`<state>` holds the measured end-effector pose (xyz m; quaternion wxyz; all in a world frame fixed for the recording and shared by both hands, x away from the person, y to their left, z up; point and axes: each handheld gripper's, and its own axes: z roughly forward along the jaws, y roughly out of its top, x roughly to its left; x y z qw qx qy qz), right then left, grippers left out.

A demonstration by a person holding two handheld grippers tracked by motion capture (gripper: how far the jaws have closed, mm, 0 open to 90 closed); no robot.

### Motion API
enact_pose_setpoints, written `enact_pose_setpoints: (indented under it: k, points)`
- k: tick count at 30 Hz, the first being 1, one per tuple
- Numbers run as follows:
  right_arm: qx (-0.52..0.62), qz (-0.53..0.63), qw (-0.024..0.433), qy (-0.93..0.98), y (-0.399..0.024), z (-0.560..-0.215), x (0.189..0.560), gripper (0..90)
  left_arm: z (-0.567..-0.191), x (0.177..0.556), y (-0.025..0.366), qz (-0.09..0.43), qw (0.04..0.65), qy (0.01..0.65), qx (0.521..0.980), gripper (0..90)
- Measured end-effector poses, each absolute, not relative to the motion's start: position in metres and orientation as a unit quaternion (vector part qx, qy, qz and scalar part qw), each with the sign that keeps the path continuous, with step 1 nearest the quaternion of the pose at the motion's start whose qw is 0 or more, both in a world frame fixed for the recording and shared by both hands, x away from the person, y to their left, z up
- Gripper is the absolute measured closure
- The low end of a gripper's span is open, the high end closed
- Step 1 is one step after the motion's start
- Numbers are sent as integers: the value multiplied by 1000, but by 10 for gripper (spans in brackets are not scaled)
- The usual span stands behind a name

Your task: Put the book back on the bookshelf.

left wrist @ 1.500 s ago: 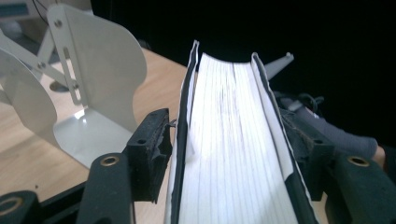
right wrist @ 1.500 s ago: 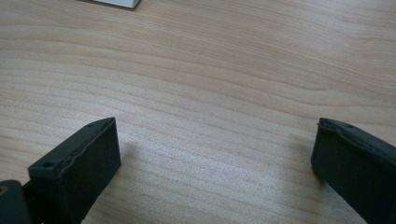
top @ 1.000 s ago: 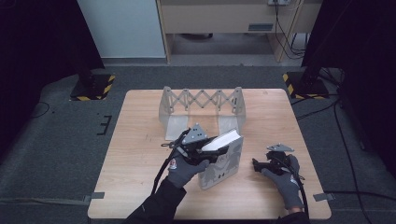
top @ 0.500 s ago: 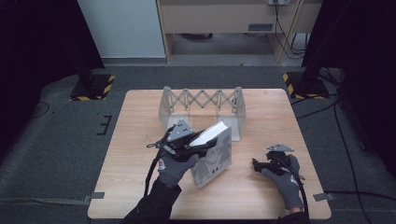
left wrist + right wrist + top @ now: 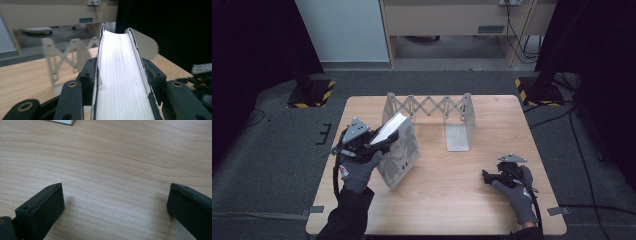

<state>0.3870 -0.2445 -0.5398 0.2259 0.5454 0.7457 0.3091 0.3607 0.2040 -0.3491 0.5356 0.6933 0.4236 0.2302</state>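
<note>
Book (image 5: 398, 150), seen from the high view, stands tilted on the wooden table (image 5: 452, 200) near its left edge, clamped by the left gripper (image 5: 379, 141). An accordion book rack (image 5: 432, 111) sits at the far middle; dark carpet surrounds the table. In the left gripper view, both jaws squeeze the book's covers. In the right gripper view, the right gripper (image 5: 113, 202) is spread wide over bare wood.

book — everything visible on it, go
The book is a thick volume with a grey patterned cover and white page edges. It is closed, tilted and apparently off the table at its left side, in front of the rack. The left gripper clamps it across its thickness, one jaw on each cover.
</note>
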Motion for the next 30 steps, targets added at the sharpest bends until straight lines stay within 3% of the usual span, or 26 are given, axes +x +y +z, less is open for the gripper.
enact_pose_setpoints:
  k: [6, 12, 30]
  points:
    - [547, 309, 226, 744, -244, -540, 387, 16, -348, 380, 220, 268, 521, 454, 672, 522]
    - [547, 309, 226, 744, -244, -540, 387, 16, -354, 406, 221, 264, 514, 480, 660, 522]
    - [547, 310, 225, 744, -244, -540, 387, 16, -379, 474, 185, 281, 488, 507, 652, 522]
